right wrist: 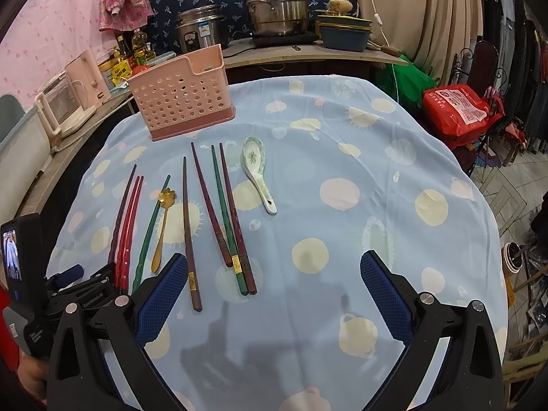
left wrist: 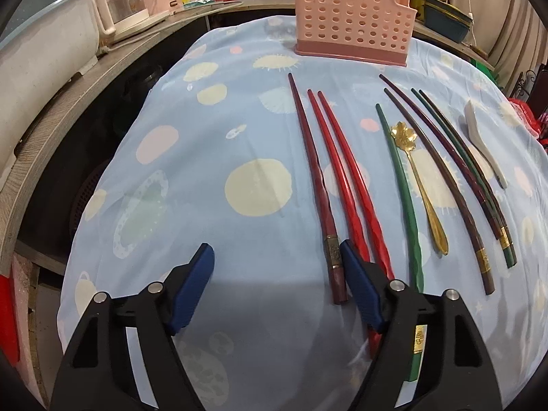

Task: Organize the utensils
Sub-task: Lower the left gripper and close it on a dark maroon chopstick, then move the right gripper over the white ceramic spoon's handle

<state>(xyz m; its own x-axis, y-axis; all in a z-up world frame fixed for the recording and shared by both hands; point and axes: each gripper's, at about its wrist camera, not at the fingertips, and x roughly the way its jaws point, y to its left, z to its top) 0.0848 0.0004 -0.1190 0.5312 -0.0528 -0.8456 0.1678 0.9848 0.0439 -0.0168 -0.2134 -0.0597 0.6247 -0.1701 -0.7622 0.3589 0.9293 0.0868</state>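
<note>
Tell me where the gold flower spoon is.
The gold flower spoon lies on the blue tablecloth in the right wrist view, left of centre, beside the lone green chopstick and left of the brown chopstick.

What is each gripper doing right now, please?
Left gripper: open, holding nothing, near the dark red chopstick.
Right gripper: open, holding nothing.

blue patterned tablecloth (right wrist: 342,157) | steel steamer pot (right wrist: 277,3) | rice cooker (right wrist: 200,29) | red bag (right wrist: 457,109) | pink kettle (right wrist: 89,75)
</note>
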